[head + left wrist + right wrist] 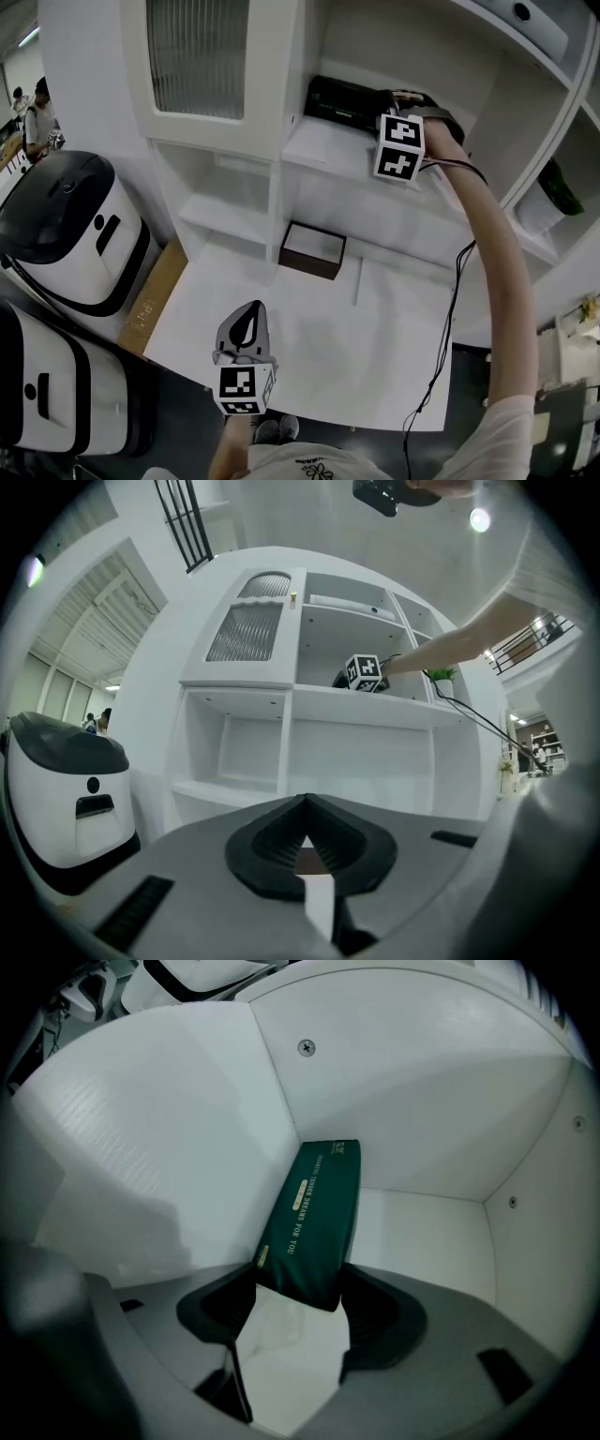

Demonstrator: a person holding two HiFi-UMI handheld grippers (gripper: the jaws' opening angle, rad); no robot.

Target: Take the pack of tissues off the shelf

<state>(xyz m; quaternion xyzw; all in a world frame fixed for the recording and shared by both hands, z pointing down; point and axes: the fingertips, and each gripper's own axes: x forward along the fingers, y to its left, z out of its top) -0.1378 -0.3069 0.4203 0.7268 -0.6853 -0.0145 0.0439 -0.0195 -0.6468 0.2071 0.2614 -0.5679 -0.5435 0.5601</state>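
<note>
The pack of tissues is dark green and lies on the upper shelf of a white cabinet, pushed against the left wall. In the right gripper view the pack runs away from me, with gold print along its top. My right gripper reaches into that compartment, and its black pads press on the pack's near end from both sides. The head view shows the right gripper behind its marker cube. Low over the white counter, my left gripper is shut and holds nothing; in its own view the left gripper points at the cabinet.
A brown box with a white top stands on the counter under the shelves. Two white and black bins stand on the floor at left. A green plant sits in the right shelf. A black cable hangs from the right arm.
</note>
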